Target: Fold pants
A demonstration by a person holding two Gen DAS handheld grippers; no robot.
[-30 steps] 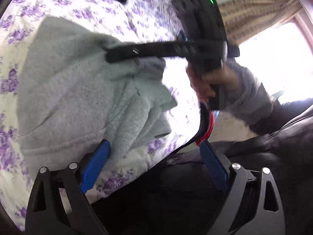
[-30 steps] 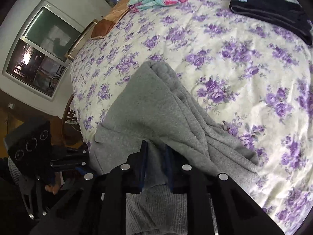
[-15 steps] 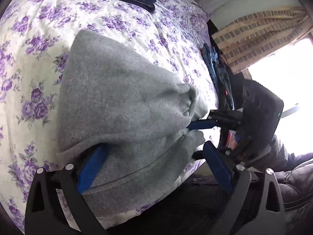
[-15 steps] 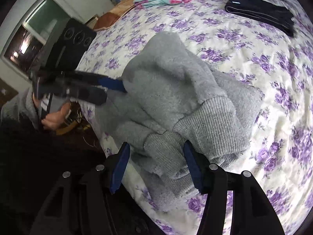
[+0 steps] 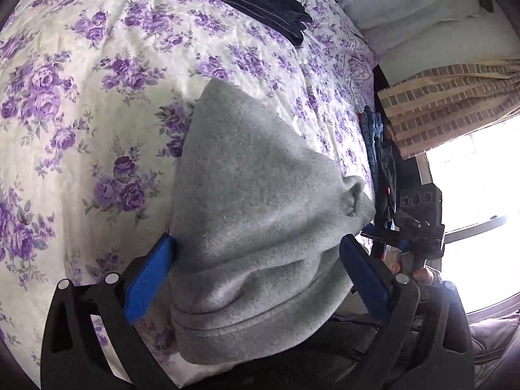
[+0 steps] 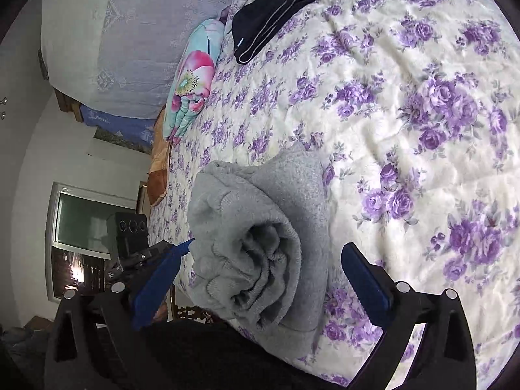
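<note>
a bedroom, with a wide bed under a cream quilted bedspread printed with purple roses (image 5: 97, 104) filling most of both wrist views. a bright window sits at the right of the left wrist view, with a tan brick-patterned curtain (image 5: 448, 104) above it; in the right wrist view a darker window (image 6: 84, 227) shows at the far left.

the grey fleece pants (image 5: 260, 227) lie folded into a thick bundle at the near edge of the bed, close to the person. in the right wrist view the same bundle (image 6: 260, 243) shows its layered end, with ribbed cuffs and rolled edges stacked on one another, resting on the bedspread (image 6: 422, 130).

the left gripper (image 5: 260, 279) is spread wide — its blue pads stand on either side of the bundle, the left pad just beside the fabric's edge, the right pad by the far side of the fold, neither one squeezing. the right gripper (image 6: 263, 279) is likewise spread, its two blue pads flanking the rolled end of the pants with the cloth sitting between them, unpinched. each gripper is also seen from the other's camera: the right one at the right of the left wrist view, and the left one at the left of the right wrist view, its blue tip close to the bundle.

far across the bed lies a folded black garment (image 5: 266, 9), well apart from the pants. a floral teal-and-pink pillow (image 6: 191, 84) rests at the bed's far left edge in the right wrist view.
</note>
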